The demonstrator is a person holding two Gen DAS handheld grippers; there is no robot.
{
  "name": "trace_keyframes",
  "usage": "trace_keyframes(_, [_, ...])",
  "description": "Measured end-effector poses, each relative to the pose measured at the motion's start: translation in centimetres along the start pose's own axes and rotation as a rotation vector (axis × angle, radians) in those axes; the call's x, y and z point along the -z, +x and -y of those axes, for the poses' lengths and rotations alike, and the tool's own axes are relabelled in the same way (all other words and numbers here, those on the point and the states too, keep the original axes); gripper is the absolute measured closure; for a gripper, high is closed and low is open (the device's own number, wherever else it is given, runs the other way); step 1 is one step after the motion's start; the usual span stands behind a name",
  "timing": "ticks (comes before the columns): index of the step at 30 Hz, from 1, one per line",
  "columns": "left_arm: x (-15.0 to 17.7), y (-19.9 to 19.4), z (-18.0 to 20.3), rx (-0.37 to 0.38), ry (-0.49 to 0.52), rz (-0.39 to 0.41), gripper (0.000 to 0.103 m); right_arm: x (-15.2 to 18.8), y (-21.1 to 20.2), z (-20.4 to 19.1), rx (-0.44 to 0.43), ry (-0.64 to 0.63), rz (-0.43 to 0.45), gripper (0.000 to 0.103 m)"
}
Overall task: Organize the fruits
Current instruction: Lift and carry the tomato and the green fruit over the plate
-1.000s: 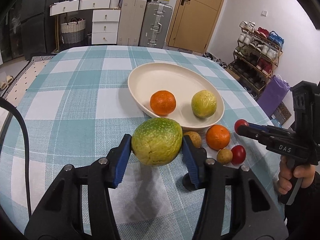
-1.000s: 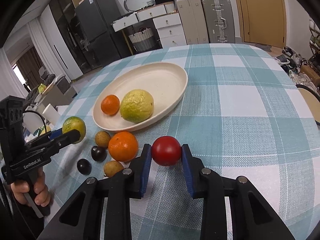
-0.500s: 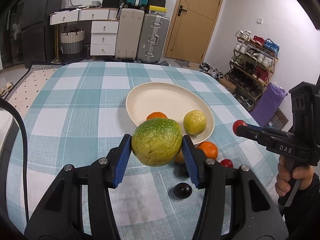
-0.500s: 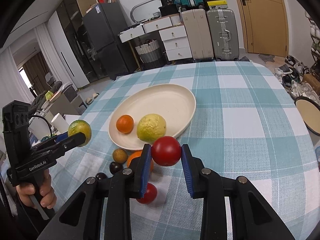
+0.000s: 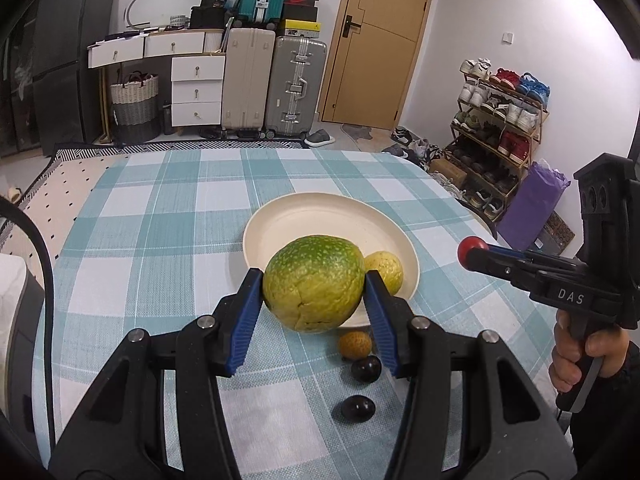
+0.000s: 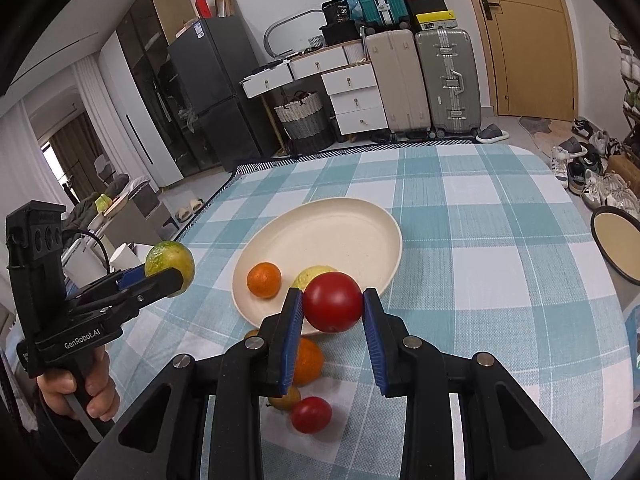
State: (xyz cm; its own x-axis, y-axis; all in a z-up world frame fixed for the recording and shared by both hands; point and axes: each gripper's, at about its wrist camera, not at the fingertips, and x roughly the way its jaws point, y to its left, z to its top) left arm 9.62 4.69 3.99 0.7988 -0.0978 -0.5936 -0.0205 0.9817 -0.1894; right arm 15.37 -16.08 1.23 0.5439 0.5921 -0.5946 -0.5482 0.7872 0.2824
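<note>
left tool (image 5: pixel 314 300) clenched on green citrus (image 5: pixel 314 284), held above bench (image 5: pixel 160 240) | plate (image 6: pixel 340 232) mid-bench holds orange (image 6: pixel 263 280) and yellow citrus (image 5: pixel 386 270) | right tool (image 6: pixel 332 312) clenched on tomato (image 6: pixel 333 302), held above bench | loose fruit near plate: orange, second tomato (image 6: pixel 311 415), two dark plums (image 5: pixel 366 368)
</note>
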Motion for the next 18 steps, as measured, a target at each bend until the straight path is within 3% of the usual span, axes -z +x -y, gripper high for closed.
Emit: trace_keyframes(18, [-2.9, 6.0, -1.3, -0.019, -0.002, -0.045, 0.055, -1.8, 3.9, 1.9, 0.000, 0.020, -0.035, 0.072])
